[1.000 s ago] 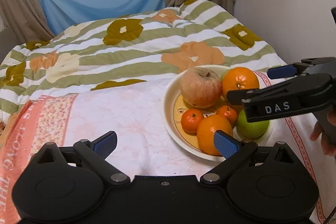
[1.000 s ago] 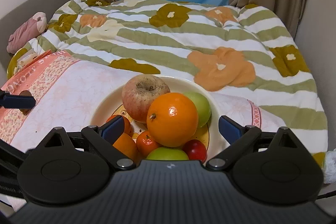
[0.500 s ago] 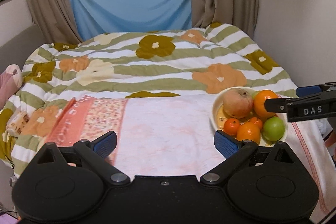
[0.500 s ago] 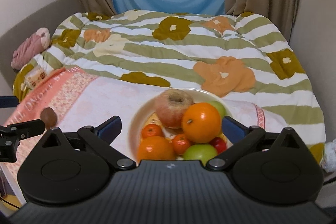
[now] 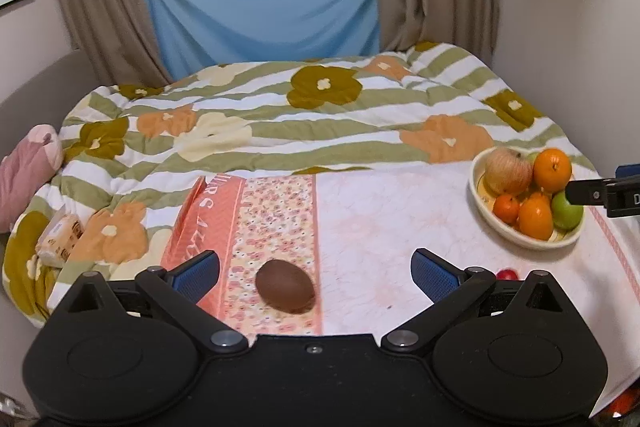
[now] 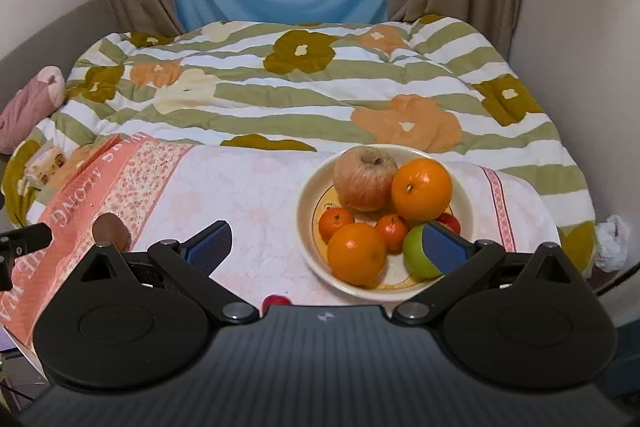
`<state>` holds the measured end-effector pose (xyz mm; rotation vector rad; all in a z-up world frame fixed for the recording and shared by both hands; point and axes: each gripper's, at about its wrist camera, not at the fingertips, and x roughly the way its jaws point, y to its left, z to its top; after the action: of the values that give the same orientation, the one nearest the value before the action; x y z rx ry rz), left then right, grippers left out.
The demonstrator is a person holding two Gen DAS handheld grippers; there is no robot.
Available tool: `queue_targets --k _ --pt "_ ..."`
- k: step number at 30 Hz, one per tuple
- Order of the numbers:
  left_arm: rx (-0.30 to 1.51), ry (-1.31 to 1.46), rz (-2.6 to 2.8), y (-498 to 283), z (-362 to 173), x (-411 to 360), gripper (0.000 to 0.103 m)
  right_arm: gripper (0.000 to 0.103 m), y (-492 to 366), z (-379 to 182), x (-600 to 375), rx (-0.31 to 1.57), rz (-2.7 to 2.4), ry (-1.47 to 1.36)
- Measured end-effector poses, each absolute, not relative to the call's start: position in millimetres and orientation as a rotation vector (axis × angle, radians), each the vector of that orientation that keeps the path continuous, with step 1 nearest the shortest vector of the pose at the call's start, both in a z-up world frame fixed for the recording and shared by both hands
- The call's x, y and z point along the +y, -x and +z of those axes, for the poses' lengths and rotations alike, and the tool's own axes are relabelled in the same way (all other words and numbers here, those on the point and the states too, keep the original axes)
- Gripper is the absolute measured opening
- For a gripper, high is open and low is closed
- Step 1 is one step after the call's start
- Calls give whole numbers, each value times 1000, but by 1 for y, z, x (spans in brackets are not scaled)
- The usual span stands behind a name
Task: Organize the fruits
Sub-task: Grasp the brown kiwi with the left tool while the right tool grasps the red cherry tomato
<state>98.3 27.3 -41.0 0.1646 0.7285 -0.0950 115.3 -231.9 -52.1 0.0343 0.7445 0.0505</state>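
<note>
Fruit sits piled in the bowl point(image 6: 464, 203) so it cannot roll, but a brown fruit point(image 5: 285, 286) lies alone on the cloth point(image 5: 380, 223). The left gripper point(image 5: 315, 269) is spread wide around it, ready to grab. The right gripper point(image 6: 326, 243) is spread too, holding nothing.

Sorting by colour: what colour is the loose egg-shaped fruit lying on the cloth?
Brown. The fruit shows best in the left wrist view.

2 wrist views (bed-facing), shared plate point(image 5: 480, 183)
</note>
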Motion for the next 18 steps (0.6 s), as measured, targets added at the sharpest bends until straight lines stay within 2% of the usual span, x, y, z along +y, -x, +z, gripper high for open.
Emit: queue_targets --k 8,14,18 --pt "763 -275 -223 -127 -79 58 103 103 -105 -76 -195 745 -46 -47" --pt "809 -329 -320 -155 -115 72 102 103 -109 -114 -175 802 -95 -71" --pt "842 -349 -370 -171 -134 73 97 103 -114 -137 -170 833 -120 -90"
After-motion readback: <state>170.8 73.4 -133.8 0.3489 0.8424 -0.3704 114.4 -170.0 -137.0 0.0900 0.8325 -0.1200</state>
